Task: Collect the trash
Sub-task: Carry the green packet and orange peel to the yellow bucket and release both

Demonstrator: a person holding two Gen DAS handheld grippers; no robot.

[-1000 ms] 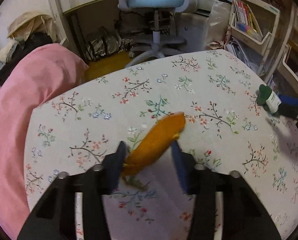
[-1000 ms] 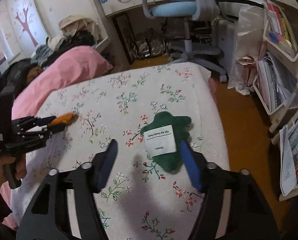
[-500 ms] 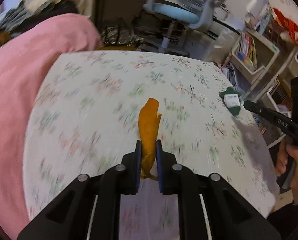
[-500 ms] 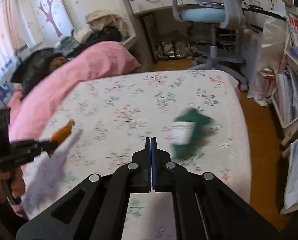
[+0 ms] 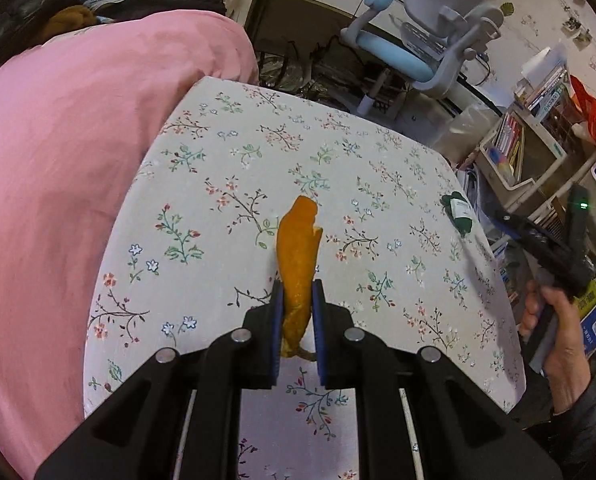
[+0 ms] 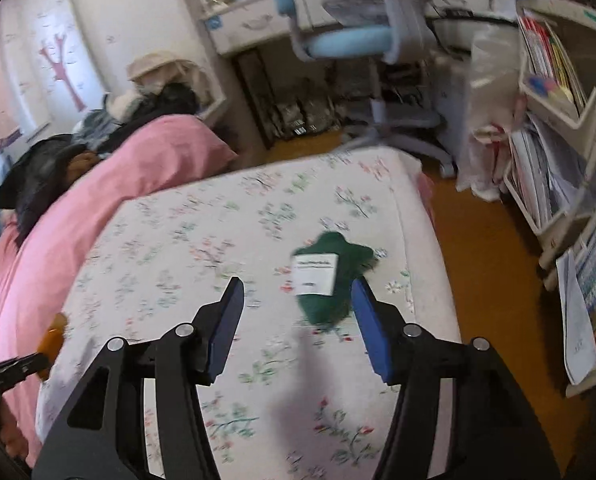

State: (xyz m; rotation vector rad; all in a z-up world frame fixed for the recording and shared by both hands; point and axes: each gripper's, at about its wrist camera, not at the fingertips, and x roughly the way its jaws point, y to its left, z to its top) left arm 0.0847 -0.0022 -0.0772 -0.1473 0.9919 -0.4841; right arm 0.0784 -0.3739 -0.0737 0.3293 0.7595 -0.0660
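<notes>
Now, by label:
Left gripper (image 5: 297, 304): clamped on the orange peel (image 5: 298, 264), blue pads pressed against both its sides; raised above the flowered tablecloth (image 5: 226, 184), over the near half of the table.
Orange peel: upright between the pads, tip pointing away, lower end with a thin stem poking out below the pads; also seen at the far left edge of the right wrist view (image 6: 52, 338), beside the pink blanket.
Right gripper (image 6: 296, 322): spread wide, holding nothing; blue pads (image 6: 372, 332) straddling the near end of the green wrapper (image 6: 332, 276), right pad just beside its edge, left pad well apart from it; contact not clear through the blur.
Green wrapper: flat on the tablecloth near the right edge of the table, white label facing up; small and far to the right in the left wrist view (image 5: 460, 212).
Right hand (image 5: 554, 332): wrapped round the handle of the right gripper, at the table's right edge.
Pink blanket (image 5: 58, 152): heaped along the left side of the table.
Blue chair (image 6: 338, 36): beyond the far end of the table, at the desk.
Bookshelf (image 6: 558, 80): on the right, packed with books and papers.
</notes>
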